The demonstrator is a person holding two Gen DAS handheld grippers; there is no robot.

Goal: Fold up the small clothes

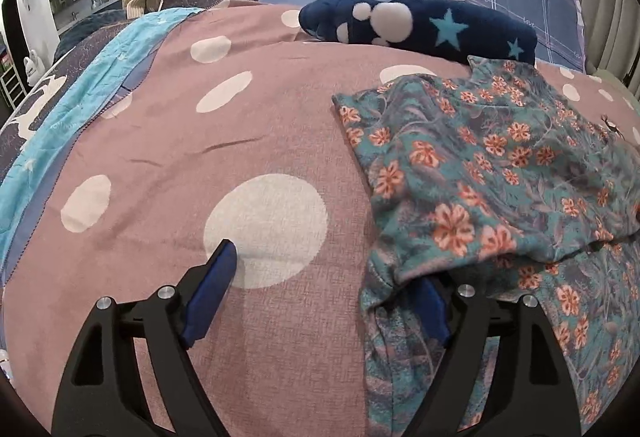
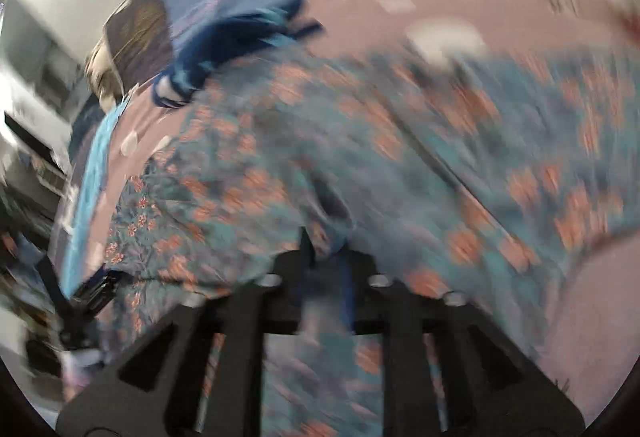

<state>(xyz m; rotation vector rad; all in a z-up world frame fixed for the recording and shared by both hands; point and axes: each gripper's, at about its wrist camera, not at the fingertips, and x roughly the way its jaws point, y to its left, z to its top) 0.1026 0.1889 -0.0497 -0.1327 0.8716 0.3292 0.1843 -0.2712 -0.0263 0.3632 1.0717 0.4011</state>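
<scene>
1. Left tongs: jaws wide apart, low in frame. One blue pad bare over the bed cover; the other tucked under the floral garment edge. Nothing pinched.
2. Right tongs: view badly blurred. Jaws look close together with floral cloth bunched between them, probably clamped on it.
3. Garment lies across the right half of the left view, partly doubled over.
4. Judgement: thin, light, limp cloth that drapes and slips. Pinch at a hem or corner, not mid-panel.
5. Navy plush near upper centre, apart.
</scene>
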